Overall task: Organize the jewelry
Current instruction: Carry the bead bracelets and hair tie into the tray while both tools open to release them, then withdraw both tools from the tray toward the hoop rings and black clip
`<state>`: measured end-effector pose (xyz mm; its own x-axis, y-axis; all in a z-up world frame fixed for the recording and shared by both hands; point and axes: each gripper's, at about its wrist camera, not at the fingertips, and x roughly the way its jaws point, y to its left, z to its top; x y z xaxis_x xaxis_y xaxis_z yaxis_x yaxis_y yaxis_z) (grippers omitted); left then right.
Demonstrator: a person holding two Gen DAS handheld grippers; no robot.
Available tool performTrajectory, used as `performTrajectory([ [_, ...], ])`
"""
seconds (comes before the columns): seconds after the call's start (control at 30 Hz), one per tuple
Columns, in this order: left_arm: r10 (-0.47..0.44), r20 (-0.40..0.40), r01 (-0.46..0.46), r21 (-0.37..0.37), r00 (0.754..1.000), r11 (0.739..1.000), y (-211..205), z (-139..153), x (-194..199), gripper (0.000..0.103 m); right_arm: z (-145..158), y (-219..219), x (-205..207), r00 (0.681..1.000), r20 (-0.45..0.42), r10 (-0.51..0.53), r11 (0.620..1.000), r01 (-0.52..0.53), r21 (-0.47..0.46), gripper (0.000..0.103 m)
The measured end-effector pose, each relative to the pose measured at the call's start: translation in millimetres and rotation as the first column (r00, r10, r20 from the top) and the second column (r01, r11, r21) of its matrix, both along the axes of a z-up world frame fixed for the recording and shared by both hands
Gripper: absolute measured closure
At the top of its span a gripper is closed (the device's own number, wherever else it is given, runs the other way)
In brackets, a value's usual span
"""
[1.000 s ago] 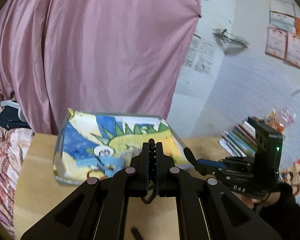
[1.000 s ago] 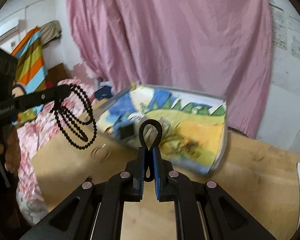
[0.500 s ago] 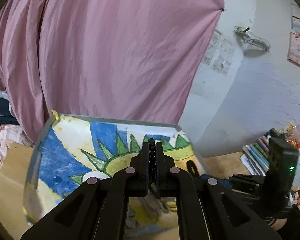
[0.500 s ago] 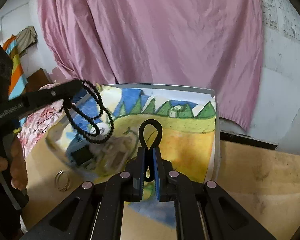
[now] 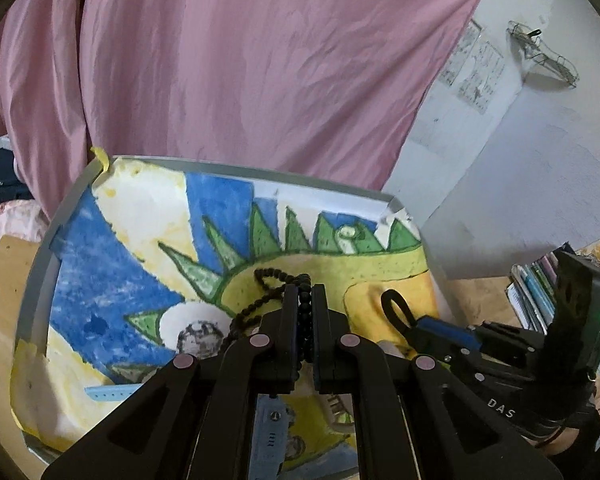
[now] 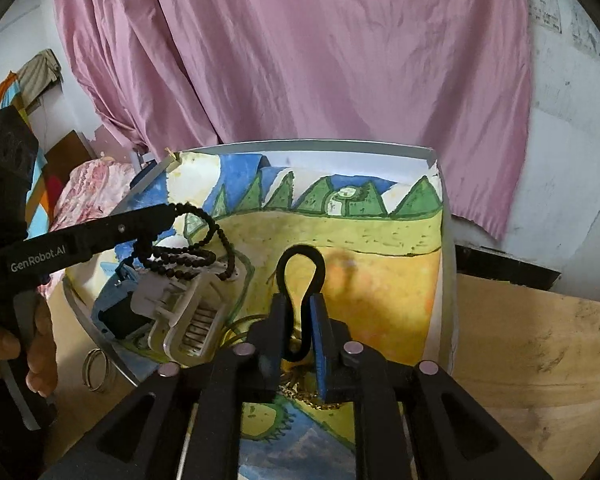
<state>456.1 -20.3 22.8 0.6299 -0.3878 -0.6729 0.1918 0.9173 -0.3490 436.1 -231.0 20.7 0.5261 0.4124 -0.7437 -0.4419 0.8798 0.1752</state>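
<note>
A: What has the left hand-held gripper [image 5: 305, 300] got?

B: A string of black beads [image 5: 268, 300]. Its jaws are closed tight on the strand, and in the left wrist view the loose part loops out toward ten o'clock, over the tray [image 5: 40, 280].

A: And from the other camera?

B: In the right wrist view the left hand-held gripper [image 6: 168, 212] reaches in from nine o'clock with a hand [image 6: 24, 344] on its grip. The beads [image 6: 188, 248] hang from its tip in several loops, and the lowest loops lie on a white clip [image 6: 184, 312] in the tray.

A: The right one?

B: The right hand-held gripper [image 6: 300, 304] is nearly closed, pinching a black loop [image 6: 300, 268] — a band of some kind — that stands up out of the jaws. The same loop [image 5: 396, 308] shows at three o'clock in the left wrist view, with the blue pads just behind it.

A: What is the tray like?

B: A grey rim [image 6: 300, 146] with a painted sheet [image 6: 380, 260] lining it: yellow ground, green peaks, blue sky. A thin gold chain [image 6: 312, 398] lies on the sheet at six o'clock, partly hidden by the right gripper. There is a blue thing [image 6: 112, 312] beside the clip; I cannot tell what it is.

A: Anything outside the tray?

B: Metal rings [image 6: 96, 368] on the tabletop [image 6: 520, 340] at eight o'clock, just off the rim. A pink curtain [image 6: 300, 60] hangs behind — and books [image 5: 536, 292] stand at three o'clock in the left wrist view.
</note>
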Motion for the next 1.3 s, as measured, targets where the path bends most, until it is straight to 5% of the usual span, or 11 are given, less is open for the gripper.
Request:
performTrajectory([
  [0.07,0.005,-0.019,-0.005,0.0,1.0,1.0,1,-1,0,0.091,0,0,-2,1.0,0.006,-0.011,1.0,0.011,-0.02,0.075],
  [0.13,0.02,-0.031,-0.02,-0.011,0.999,1.0,4,0,-1,0.061,0,0,-4,1.0,0.015,-0.02,0.999,0.021,-0.034,0.069],
  [0.3,0.082,-0.005,-0.082,-0.027,0.997,0.996,19,15,-14,0.053,7,-4,-14,0.998,0.05,-0.04,0.998,0.042,-0.047,0.041],
  [0.43,0.129,0.042,-0.128,-0.034,0.991,0.991,33,28,-34,0.028,15,-9,-25,0.995,0.082,-0.053,0.997,0.057,-0.046,0.027],
  [0.6,0.133,0.056,-0.13,-0.045,0.99,0.99,45,35,-59,0.015,23,-11,-42,0.992,0.109,-0.056,0.997,0.061,-0.049,0.006],
  [1.17,0.11,0.087,-0.109,-0.013,0.99,0.994,59,29,-174,0.015,36,0,-135,0.974,0.224,-0.042,0.992,0.068,-0.11,0.0],
  [1.3,0.153,0.096,-0.159,0.052,0.984,0.986,65,24,-201,0.015,38,8,-160,0.966,0.256,-0.045,0.991,0.076,-0.114,0.0],
])
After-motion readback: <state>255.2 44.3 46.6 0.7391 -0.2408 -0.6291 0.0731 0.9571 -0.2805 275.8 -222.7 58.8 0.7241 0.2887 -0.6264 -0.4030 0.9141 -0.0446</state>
